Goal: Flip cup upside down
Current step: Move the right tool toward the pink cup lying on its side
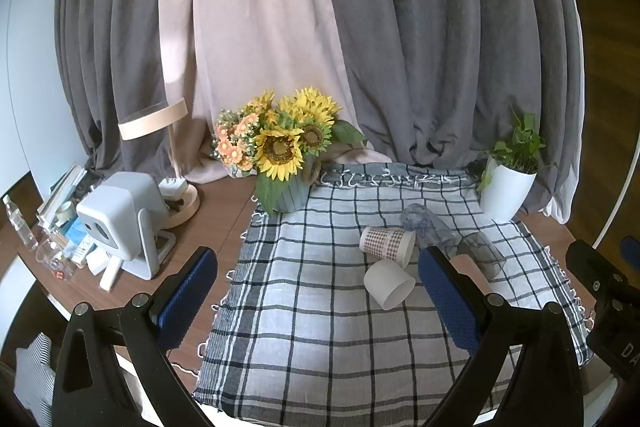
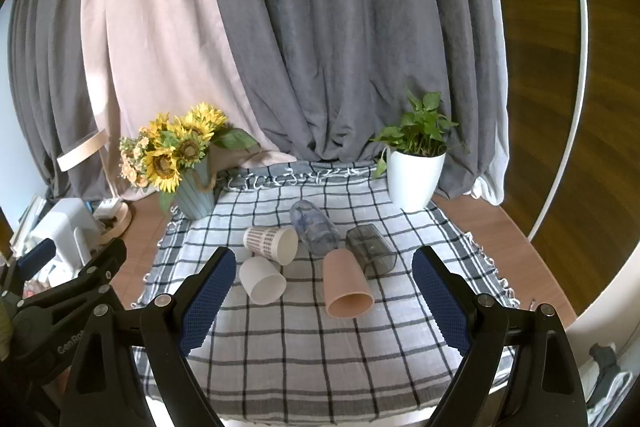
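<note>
Several cups lie on their sides on a checked cloth point(image 2: 304, 347): a white cup point(image 2: 262, 279), a patterned paper cup point(image 2: 271, 245), a clear bluish cup point(image 2: 314, 227), a pink cup point(image 2: 346, 285) and a dark smoky cup point(image 2: 371, 253). In the left wrist view the white cup point(image 1: 388, 283), patterned cup point(image 1: 387, 245), bluish cup point(image 1: 426, 227) and smoky cup point(image 1: 482, 253) show; the pink cup is hidden behind my right finger. My left gripper point(image 1: 316, 291) is open and empty, short of the cups. My right gripper point(image 2: 324, 295) is open and empty, its fingers on either side of the white and pink cups, nearer the camera.
A sunflower vase point(image 2: 194, 195) stands at the cloth's back left, a white plant pot point(image 2: 414, 179) at the back right. A lamp point(image 1: 154, 123), a white device point(image 1: 120, 219) and clutter sit on the wooden table at left. Curtains hang behind.
</note>
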`<state>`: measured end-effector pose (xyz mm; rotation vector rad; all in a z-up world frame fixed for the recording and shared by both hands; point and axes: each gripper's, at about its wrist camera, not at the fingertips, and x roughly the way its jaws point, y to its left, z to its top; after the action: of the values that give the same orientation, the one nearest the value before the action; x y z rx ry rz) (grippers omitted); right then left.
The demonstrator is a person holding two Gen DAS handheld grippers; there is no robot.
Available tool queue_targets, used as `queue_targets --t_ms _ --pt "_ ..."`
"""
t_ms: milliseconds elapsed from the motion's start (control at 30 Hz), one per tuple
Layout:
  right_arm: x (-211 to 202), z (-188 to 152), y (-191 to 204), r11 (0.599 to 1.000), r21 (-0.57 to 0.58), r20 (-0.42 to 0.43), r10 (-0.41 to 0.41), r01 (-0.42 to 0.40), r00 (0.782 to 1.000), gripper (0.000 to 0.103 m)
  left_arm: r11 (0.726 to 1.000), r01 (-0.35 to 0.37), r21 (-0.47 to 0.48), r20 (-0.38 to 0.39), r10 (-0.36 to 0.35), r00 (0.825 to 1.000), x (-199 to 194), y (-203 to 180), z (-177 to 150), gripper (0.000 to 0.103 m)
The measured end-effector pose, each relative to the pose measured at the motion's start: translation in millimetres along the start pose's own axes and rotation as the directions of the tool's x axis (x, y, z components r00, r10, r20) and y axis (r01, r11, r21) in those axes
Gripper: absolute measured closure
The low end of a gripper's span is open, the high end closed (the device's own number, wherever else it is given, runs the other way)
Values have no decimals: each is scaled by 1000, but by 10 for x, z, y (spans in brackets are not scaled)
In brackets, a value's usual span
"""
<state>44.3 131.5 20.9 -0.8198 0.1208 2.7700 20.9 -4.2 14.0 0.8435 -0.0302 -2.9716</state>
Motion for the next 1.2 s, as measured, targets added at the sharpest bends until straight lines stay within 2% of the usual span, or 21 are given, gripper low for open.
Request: queue_targets --t_ms 767,1200 --pt "1 -2 -9 1000 1 5 -1 1 1000 13 1000 4 -1 -2 -4 1000 13 -3 11 1" --pt "120 -6 -22 1000 -2 -23 7 -8 1000 13 1000 12 -2 -50 -12 999 162 -60 -7 1"
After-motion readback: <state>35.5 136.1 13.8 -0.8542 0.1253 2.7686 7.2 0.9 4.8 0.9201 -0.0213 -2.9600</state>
